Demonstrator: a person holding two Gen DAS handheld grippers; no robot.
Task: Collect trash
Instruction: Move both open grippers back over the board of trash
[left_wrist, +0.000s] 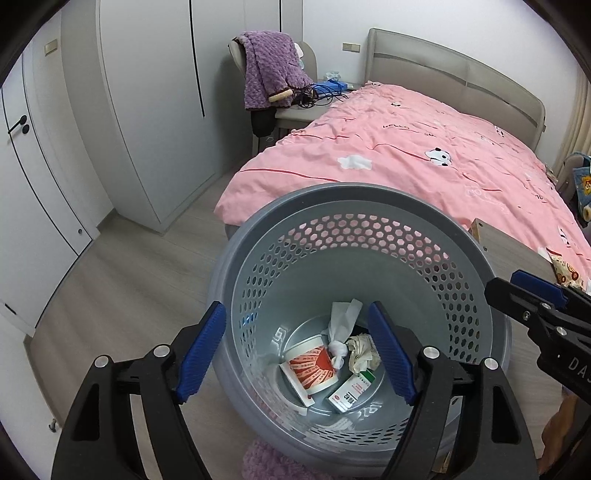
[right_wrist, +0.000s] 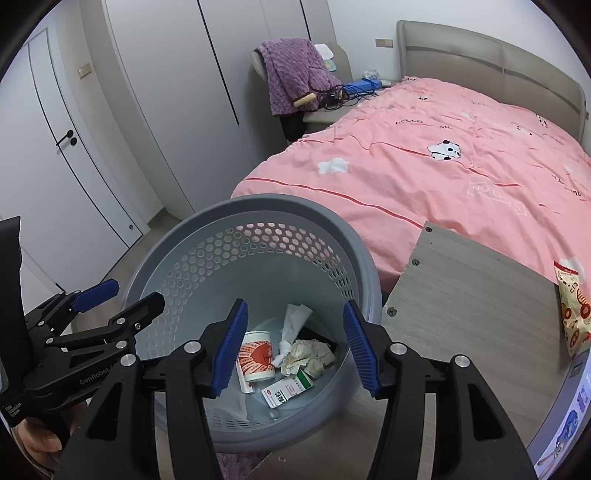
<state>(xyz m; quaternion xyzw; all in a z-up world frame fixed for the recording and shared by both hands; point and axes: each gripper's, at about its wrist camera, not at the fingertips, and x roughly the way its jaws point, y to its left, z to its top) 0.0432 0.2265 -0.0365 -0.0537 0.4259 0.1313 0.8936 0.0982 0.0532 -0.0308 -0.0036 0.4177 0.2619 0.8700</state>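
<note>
We hold both tongs over the grey trash basket, the left gripper spread wide and the right gripper about half apart, nothing between either pair of blue pads. Straight below them, at the basket's bottom, lie a paper cup, a white tissue, crumpled paper and a medicine box. Beyond the right tongs, to their right, a snack packet waits on the wooden tabletop, the pink bed further off.

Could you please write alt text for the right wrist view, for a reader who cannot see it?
The right gripper hangs open and empty over a grey perforated bin holding a paper cup, crumpled tissues and a small medicine box. The left gripper is at the bin's left, a snack packet lies on a grey board at right, and a pink-covered bed is behind.
</note>
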